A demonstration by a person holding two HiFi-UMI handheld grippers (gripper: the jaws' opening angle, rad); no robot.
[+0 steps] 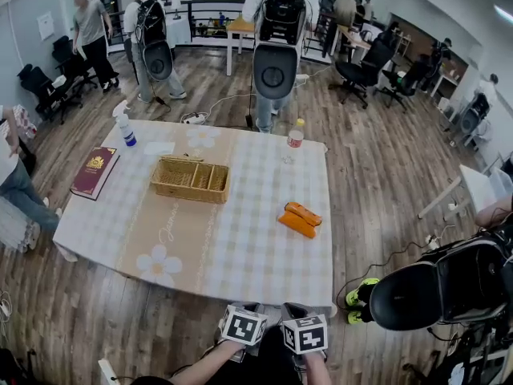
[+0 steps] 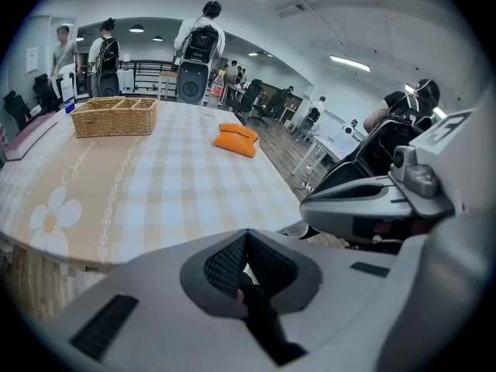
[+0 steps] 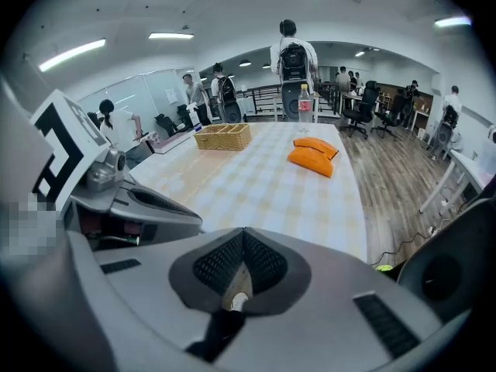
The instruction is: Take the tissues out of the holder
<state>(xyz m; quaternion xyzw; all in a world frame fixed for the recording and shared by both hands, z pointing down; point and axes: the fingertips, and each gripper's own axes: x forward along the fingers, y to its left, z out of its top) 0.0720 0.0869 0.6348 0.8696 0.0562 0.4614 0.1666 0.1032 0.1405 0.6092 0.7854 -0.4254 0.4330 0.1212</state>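
We see a desk (image 1: 240, 247) under a checked cloth with flower prints. At its far left corner stands a spray bottle (image 1: 125, 129), and a red book (image 1: 94, 172) lies near it at the left edge. A water bottle (image 1: 295, 137) stands at the far edge. Beyond it, on the wooden floor (image 1: 385, 159), there are office chairs (image 1: 362, 69) and standing people (image 1: 90, 24).

table (image 1: 240, 251) has a checked cloth with a beige flower runner. wicker basket (image 1: 191, 180) sits mid-table, with 2 orange packs (image 1: 299, 219) touching each other well to its right. spray bottle (image 1: 125, 128) is at the far-left corner, with a white sheet (image 1: 159, 147) beside it, maybe tissue. red book (image 1: 94, 172) lies at the left edge, clear bottle (image 1: 295, 137) at the far edge.
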